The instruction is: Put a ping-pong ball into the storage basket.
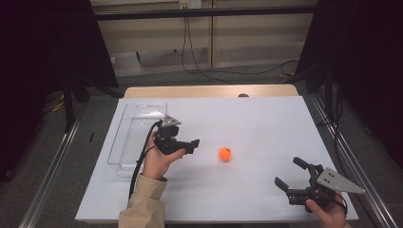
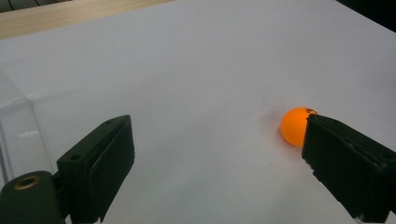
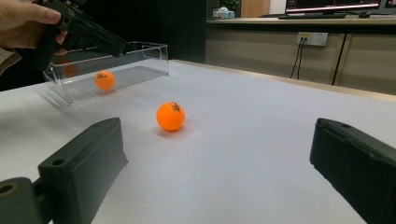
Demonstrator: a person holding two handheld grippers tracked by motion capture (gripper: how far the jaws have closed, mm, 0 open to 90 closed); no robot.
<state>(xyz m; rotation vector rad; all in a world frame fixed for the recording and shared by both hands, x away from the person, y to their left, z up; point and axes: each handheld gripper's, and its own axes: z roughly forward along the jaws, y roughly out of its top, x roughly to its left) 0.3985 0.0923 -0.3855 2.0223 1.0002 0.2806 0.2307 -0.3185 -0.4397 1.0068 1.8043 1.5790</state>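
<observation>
A white table [image 1: 266, 123] carries a clear plastic box [image 1: 138, 110] at its left side. The left gripper [image 1: 190, 145] hangs just beside that box, jaws spread wide with nothing between them; the right gripper [image 1: 290, 173] sits at the near right corner, jaws likewise apart and empty. Between the two lies an orange ball [image 1: 225, 154] on the bare surface, nearer the left gripper but untouched
</observation>
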